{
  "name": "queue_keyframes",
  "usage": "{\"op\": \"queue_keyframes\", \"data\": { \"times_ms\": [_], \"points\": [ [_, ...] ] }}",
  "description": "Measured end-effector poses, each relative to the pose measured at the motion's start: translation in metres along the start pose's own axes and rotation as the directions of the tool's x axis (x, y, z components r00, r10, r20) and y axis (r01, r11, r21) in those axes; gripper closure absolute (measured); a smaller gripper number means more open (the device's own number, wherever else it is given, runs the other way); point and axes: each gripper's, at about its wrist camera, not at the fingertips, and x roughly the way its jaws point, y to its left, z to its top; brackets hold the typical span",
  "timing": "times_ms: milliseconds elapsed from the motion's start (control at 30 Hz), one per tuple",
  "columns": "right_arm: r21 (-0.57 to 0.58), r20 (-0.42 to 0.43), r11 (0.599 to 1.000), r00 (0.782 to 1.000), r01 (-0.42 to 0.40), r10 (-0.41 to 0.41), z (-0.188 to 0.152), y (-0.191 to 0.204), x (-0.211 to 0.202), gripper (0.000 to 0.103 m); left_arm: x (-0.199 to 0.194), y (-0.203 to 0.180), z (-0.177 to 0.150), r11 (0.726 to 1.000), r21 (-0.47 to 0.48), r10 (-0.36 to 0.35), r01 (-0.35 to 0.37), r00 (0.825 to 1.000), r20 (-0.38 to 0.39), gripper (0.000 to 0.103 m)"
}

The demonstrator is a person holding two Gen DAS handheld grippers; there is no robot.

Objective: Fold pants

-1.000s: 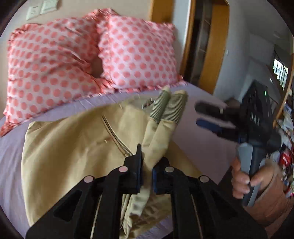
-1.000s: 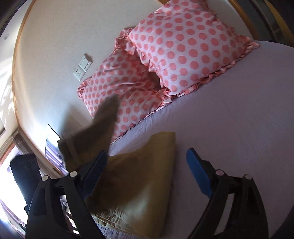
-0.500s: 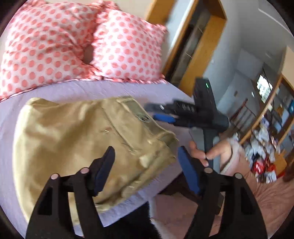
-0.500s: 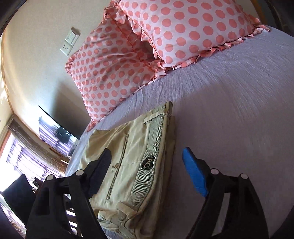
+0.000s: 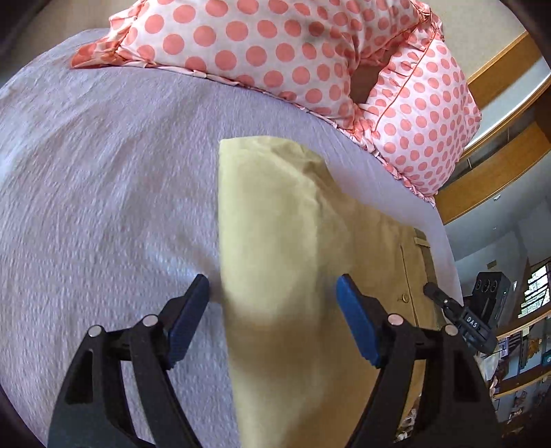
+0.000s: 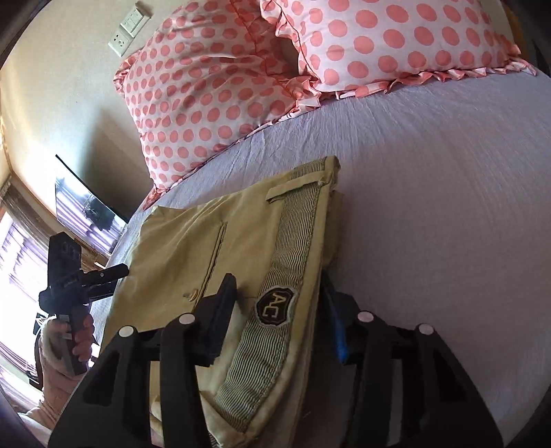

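- The khaki pants lie folded into a compact stack on the lavender bed sheet, close to the bed's near edge.
- In the left wrist view, the left gripper hovers over one end of the folded stack with its fingers spread wide and nothing between them; the left finger sits over the sheet just beside the fabric's edge, and the blue-padded right finger is over the cloth.
- In the right wrist view, the right gripper straddles the waistband end of the stack; one finger lies on top of the fabric beside the striped waistband lining, and the other is down beside the stack's edge against the sheet.
- Whether the right gripper is actually pinching the layers cannot be told; its fingers look partly apart with the fabric between them.
- A dark shield-shaped label sits on the waistband lining, between the right gripper's fingers.
- A back pocket seam with a button runs along the top layer of the pants.
- Two pink polka-dot pillows lean against the wall at the head of the bed, well apart from the pants.
- A wall socket plate is mounted above the pillows.
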Motion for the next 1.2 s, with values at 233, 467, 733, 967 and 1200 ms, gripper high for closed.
{"op": "queue_keyframes", "data": {
  "times_ms": [233, 467, 733, 967, 1200],
  "points": [
    [-0.020, 0.034, 0.988, 0.987, -0.154, 0.155, 0.027, 0.011, -0.006, 0.090, -0.001, -0.015, 0.017, 0.999, 0.038, -0.038, 0.038, 0.999, 0.001, 0.094],
    [-0.062, 0.160, 0.998, 0.987, -0.022, 0.032, 0.104, 0.012, 0.010, 0.090, 0.030, -0.032, 0.091, 1.000, -0.004, -0.022, 0.023, 0.990, 0.141, 0.094],
    [0.007, 0.178, 0.948, 0.933, 0.317, -0.313, 0.112, -0.024, 0.013, 0.052, 0.031, -0.026, 0.104, 0.993, -0.048, 0.119, -0.111, 0.974, 0.194, 0.065],
    [-0.080, 0.079, 0.994, 0.994, 0.078, -0.071, 0.075, 0.010, 0.008, 0.017, 0.028, -0.078, 0.051, 0.989, 0.131, -0.080, 0.066, 0.992, 0.102, 0.034],
    [-0.138, 0.068, 0.952, 0.961, 0.274, -0.267, 0.046, 0.029, 0.010, 0.002, 0.039, -0.089, 0.016, 0.986, 0.134, 0.082, -0.099, 0.988, 0.132, 0.027]
  ]
}}
